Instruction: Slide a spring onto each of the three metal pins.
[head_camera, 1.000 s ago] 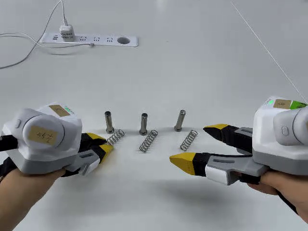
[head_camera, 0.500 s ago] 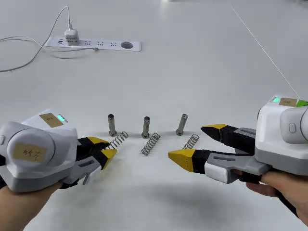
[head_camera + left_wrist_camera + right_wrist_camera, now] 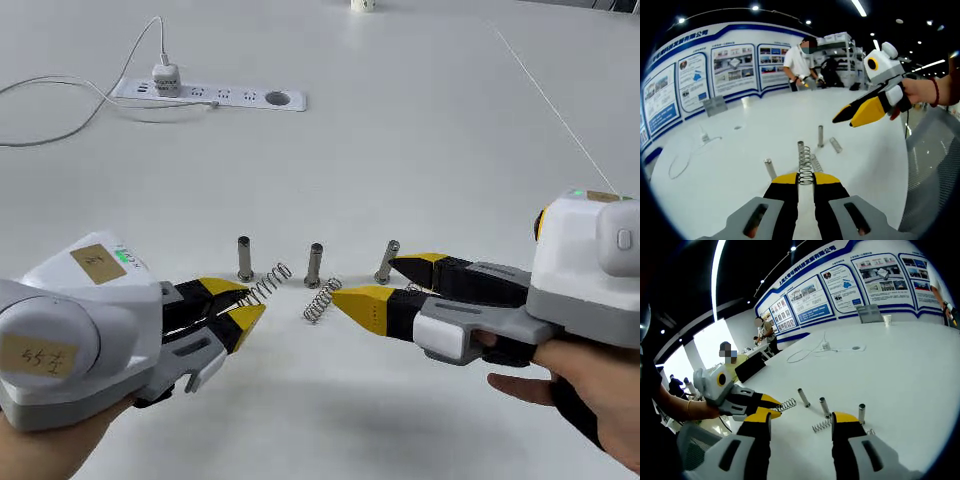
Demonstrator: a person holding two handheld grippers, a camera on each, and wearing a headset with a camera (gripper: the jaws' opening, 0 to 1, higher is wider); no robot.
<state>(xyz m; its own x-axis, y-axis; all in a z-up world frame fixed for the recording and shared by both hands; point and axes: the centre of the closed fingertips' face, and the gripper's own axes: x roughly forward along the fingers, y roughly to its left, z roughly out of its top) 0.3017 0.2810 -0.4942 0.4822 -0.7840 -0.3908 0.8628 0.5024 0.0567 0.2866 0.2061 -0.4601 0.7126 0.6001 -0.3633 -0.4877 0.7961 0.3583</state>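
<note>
Three upright metal pins stand in a row: left pin point(image 3: 244, 258), middle pin point(image 3: 315, 265), right pin point(image 3: 388, 261). My left gripper point(image 3: 241, 301) is shut on the near end of one spring point(image 3: 268, 283), which points toward the left pin. That spring point(image 3: 805, 167) sits between the yellow tips in the left gripper view. A second spring point(image 3: 322, 298) lies on the table in front of the middle pin. My right gripper point(image 3: 368, 280) is open, its jaws straddling the spot by the right pin. The third spring point(image 3: 870, 431) peeks out beside its right jaw.
A white power strip point(image 3: 215, 96) with a plugged charger and cable lies far back left. A thin line point(image 3: 560, 115) crosses the white table point(image 3: 420, 160) at the right. People stand at the far side of the room point(image 3: 799, 65).
My left gripper has closed on the left spring, which lay loose on the table before. The right gripper has moved left, in over the right spring by the right pin.
</note>
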